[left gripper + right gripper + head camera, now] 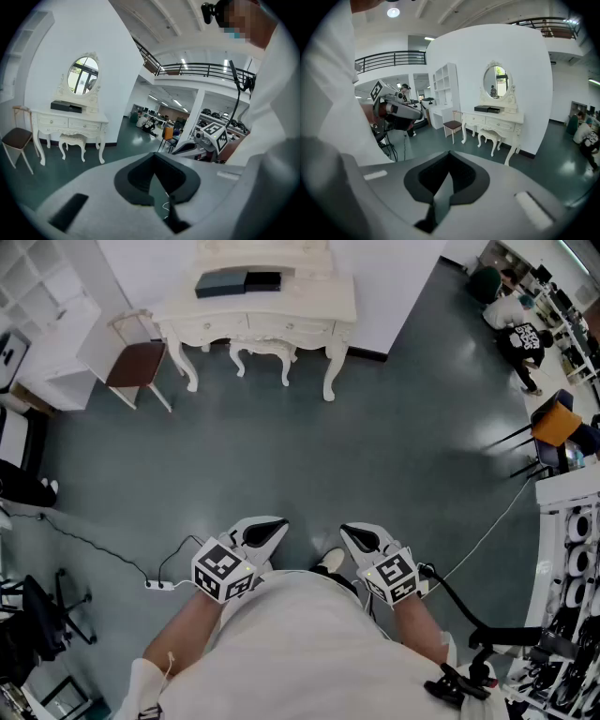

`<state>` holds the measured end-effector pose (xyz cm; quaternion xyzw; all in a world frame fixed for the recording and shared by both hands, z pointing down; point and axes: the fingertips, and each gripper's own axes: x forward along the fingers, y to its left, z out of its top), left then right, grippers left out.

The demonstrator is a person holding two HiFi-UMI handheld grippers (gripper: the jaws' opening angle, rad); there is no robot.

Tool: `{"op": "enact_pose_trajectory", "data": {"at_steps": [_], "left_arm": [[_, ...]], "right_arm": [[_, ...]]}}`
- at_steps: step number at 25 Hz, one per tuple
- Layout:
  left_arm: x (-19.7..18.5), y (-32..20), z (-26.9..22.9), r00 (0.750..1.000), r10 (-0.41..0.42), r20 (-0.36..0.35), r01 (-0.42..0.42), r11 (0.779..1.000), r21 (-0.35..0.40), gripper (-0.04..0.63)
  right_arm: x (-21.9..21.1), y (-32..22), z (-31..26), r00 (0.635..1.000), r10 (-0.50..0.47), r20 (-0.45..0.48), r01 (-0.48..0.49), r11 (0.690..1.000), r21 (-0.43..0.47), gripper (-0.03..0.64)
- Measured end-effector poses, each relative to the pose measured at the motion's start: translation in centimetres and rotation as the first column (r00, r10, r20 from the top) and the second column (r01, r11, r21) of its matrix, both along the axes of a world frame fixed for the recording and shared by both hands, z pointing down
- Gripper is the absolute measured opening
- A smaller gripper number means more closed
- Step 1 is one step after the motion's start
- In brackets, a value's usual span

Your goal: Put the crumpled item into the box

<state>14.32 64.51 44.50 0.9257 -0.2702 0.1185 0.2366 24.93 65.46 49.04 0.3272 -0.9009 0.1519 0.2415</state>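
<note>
2 tongs fully closed, empty: left tongs (270, 527), right tongs (354, 534), apart.

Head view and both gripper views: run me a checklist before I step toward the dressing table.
1. Left gripper free: ok, fingers together, nothing between them.
2. Right gripper free: ok, fingers together, nothing held.
3. Crumpled item found: not ok, none shows in any view.
4. Box found: cannot tell; two dark flat items lie on the dressing table, kind unclear.
5. Way to the table: ok, nothing stands on the floor between; a cable lies off to the left.
</note>
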Motion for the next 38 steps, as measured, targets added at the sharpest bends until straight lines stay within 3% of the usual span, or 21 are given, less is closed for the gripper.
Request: {"op": "enact_pose_trajectory", "data": {"at_steps": [7,16,24,26,28,33,38], "left_arm": [[-8.3,0.6,0.2,0.999,-0.051,-0.008,0.051,0.999,0.017,-0.005],[-14.6,2.4,0.5,0.995,-0.089,-0.045,0.089,0.996,-0.001,-0.005],[-17.0,2.0,1.9,0.993,-0.115,-0.040,0.114,0.993,-0.014,-0.003],[-16.8,1.1,2.5,0.993,-0.110,-0.031,0.109,0.994,-0.022,-0.003],[-16.2,-0.4,2.9,0.995,-0.102,-0.018,0.102,0.995,-0.022,-0.003],[-14.8,-6.7,2.4,0.992,-0.127,0.019,0.127,0.992,0.010,0.010],[-14.0,-14.7,1.1,0.987,-0.157,0.047,0.157,0.988,0.009,0.034]], "right_arm": [[-8.0,0.1,-0.1,0.999,-0.038,-0.014,0.038,0.999,0.012,-0.002],[-13.9,1.0,-0.1,0.997,-0.069,-0.046,0.069,0.998,0.005,-0.002],[-15.2,0.7,0.6,0.999,-0.019,-0.029,0.019,1.000,-0.007,0.003],[-14.9,0.0,0.9,1.000,-0.004,-0.023,0.004,1.000,-0.017,0.058],[-14.4,-1.1,1.4,1.000,0.000,-0.018,-0.001,1.000,-0.029,0.058],[-13.1,-7.4,2.1,1.000,-0.012,0.000,0.012,0.999,-0.032,0.058],[-12.9,-17.0,1.5,0.998,-0.053,0.030,0.053,0.999,0.000,0.058]]}}
